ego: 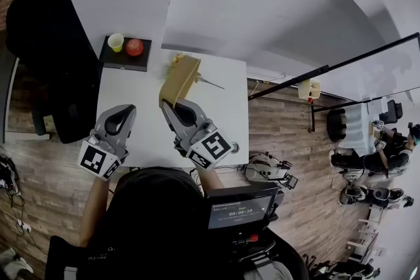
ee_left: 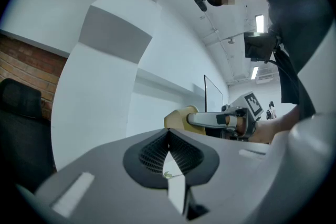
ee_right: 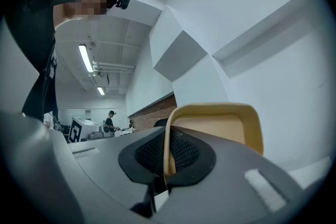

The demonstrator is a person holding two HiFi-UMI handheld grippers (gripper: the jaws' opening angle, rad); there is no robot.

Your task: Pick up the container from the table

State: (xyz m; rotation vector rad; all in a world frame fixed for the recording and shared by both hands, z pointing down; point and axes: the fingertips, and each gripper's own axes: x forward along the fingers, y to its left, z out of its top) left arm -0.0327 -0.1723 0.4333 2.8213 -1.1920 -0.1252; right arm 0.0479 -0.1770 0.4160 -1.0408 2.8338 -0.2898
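The right gripper (ego: pixel 169 105) is held level, jaws clamped on the rim of the container (ego: pixel 180 79). The left gripper (ego: pixel 123 111) is held alongside, jaws together.

Head view: bright, even overhead light is washing the room. The white table (ego: pixel 220 85) is reading near blown-out, and the person's dark top at 6 o'clock is sinking into underexposure. Fisheye is bowing straight edges toward the rim.

Gripper views: a black circular vignette is closing in all round. Strip lights are glaring at 10 o'clock (ee_right: pixel 85 58) and 2 o'clock (ee_left: pixel 259 23). The left gripper (ee_left: pixel 169 139) and right gripper (ee_right: pixel 167 157) are smearing soft at 6 o'clock. The container (ee_right: pixel 220 131) is rendering slightly crisper.
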